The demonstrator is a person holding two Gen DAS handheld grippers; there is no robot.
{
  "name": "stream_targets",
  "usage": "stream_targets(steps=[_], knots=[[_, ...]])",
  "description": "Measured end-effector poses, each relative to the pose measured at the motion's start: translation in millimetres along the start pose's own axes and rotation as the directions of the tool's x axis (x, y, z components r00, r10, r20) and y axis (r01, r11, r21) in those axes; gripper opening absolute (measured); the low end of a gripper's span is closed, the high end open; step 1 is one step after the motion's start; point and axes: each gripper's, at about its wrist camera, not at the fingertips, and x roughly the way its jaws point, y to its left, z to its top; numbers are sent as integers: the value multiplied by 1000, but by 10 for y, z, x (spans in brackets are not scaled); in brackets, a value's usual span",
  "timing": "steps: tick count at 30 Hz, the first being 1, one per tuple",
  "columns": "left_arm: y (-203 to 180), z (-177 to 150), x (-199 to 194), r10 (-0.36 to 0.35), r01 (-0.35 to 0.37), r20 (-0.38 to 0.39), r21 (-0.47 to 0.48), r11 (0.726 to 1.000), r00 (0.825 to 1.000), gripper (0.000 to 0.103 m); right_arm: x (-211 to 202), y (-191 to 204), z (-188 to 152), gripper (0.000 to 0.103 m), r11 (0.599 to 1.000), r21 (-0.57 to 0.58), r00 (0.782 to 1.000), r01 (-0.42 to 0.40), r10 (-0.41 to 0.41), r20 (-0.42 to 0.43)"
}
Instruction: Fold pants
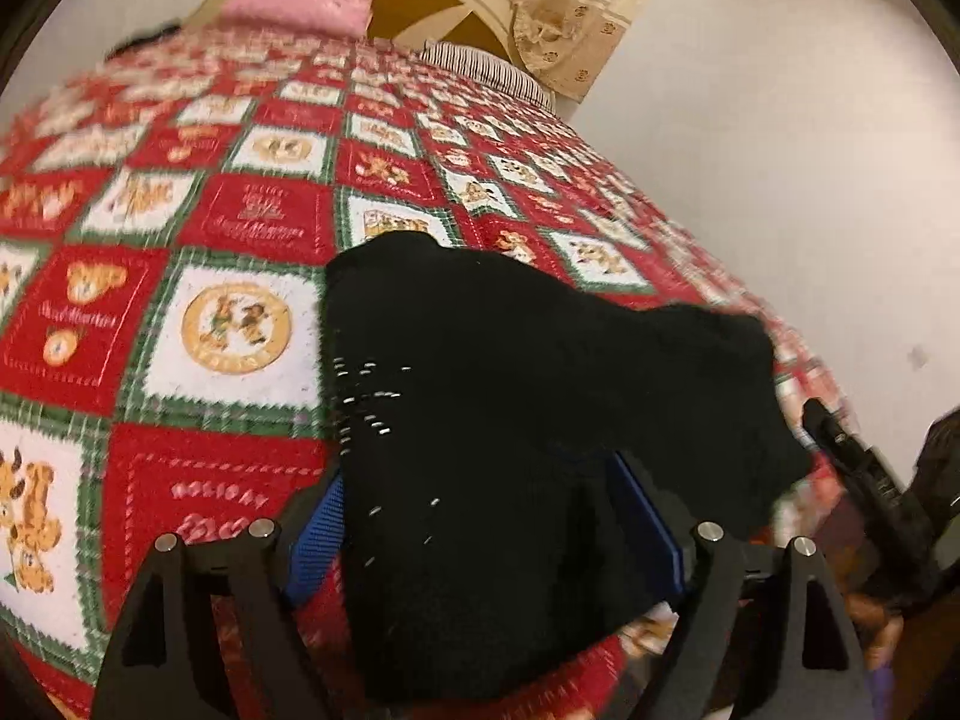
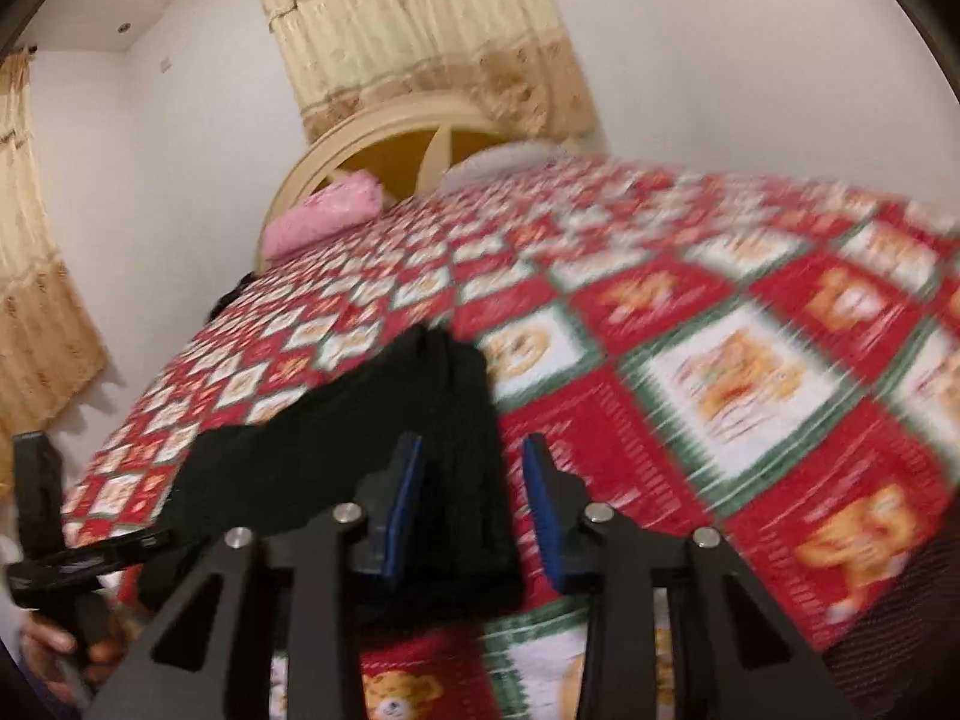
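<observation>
Your left gripper [image 1: 480,516] is standing with its jaws wide around the black pants [image 1: 540,372], while your right gripper [image 2: 474,504] is sitting partly open over their edge, pads not pressing. The pants are lying on the red patchwork quilt [image 1: 240,222], with a pink pillow [image 2: 324,216] lying far back by the headboard [image 2: 384,126].

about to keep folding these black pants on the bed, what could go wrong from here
1. In the left wrist view the black pants bulge between the wide-set left gripper fingers; grip unclear, so the cloth may slip.
2. The right gripper fingers straddle only the pants' edge with a visible gap, so they may close on too little cloth.
3. The pants lie bunched on the red teddy-bear quilt; creases could get folded in.
</observation>
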Motion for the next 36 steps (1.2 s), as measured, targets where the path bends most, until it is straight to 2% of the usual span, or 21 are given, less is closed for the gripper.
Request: stream_targets(steps=[1,2,4,5,6,7,8,10,13,15,17,20,22,24,25,27,29,32,34,36], knots=[[82,25,-104,-7,8,10,-25,1000,1000,83,-57,46,21,41,1000,-24,1000,3,-2,25],[136,36,-190,7,-6,26,-31,1000,1000,83,-115,135,54,42,997,-65,999,-34,36,40],[279,30,-409,89,-88,72,-17,996,993,83,-140,291,79,43,982,-117,989,-146,149,15],[338,18,-489,127,-127,82,-8,992,988,83,-130,397,70,43,965,-135,975,-223,223,-16],[388,-12,-559,157,-158,84,8,987,984,83,-108,525,30,43,941,-142,952,-306,301,-56],[408,-53,-605,180,-183,83,30,983,980,83,-65,672,-45,43,910,-134,919,-391,380,-102],[409,-96,-644,205,-211,86,60,976,975,83,-27,761,-106,43,889,-123,895,-441,425,-135],[376,-205,-707,275,-287,105,139,948,956,83,112,1025,-302,45,834,-66,823,-548,524,-219],[370,-270,-751,319,-339,130,189,922,939,83,365,1438,-620,46,747,26,693,-664,628,-354],[389,-269,-778,323,-346,141,195,918,936,83,458,1629,-770,46,734,1,670,-679,620,-407],[408,-274,-824,318,-344,153,191,919,936,83,580,1743,-843,46,740,-7,668,-673,603,-435],[428,-254,-859,319,-346,162,183,920,934,83,669,1781,-861,46,727,61,636,-684,635,-440],[453,-236,-867,325,-351,162,177,919,932,83,741,1767,-869,44,748,83,638,-658,613,-467],[475,-231,-891,327,-353,166,172,920,931,83,690,1760,-897,45,744,92,625,-662,616,-479],[471,-231,-890,327,-354,168,169,920,930,83,648,1768,-910,45,747,76,630,-661,606,-486],[511,-220,-888,329,-354,168,156,922,929,83,596,1738,-908,43,760,43,653,-649,585,-480],[548,-214,-886,328,-351,165,136,927,930,83,623,1656,-882,42,774,69,671,-629,586,-455],[556,-216,-893,322,-344,162,128,930,933,83,625,1568,-813,43,779,128,699,-614,612,-369],[555,-218,-903,328,-351,165,135,927,930,83,603,1603,-759,44,768,126,707,-628,631,-319],[569,-214,-914,334,-357,167,131,925,928,83,625,1680,-755,44,759,120,703,-640,642,-306]])
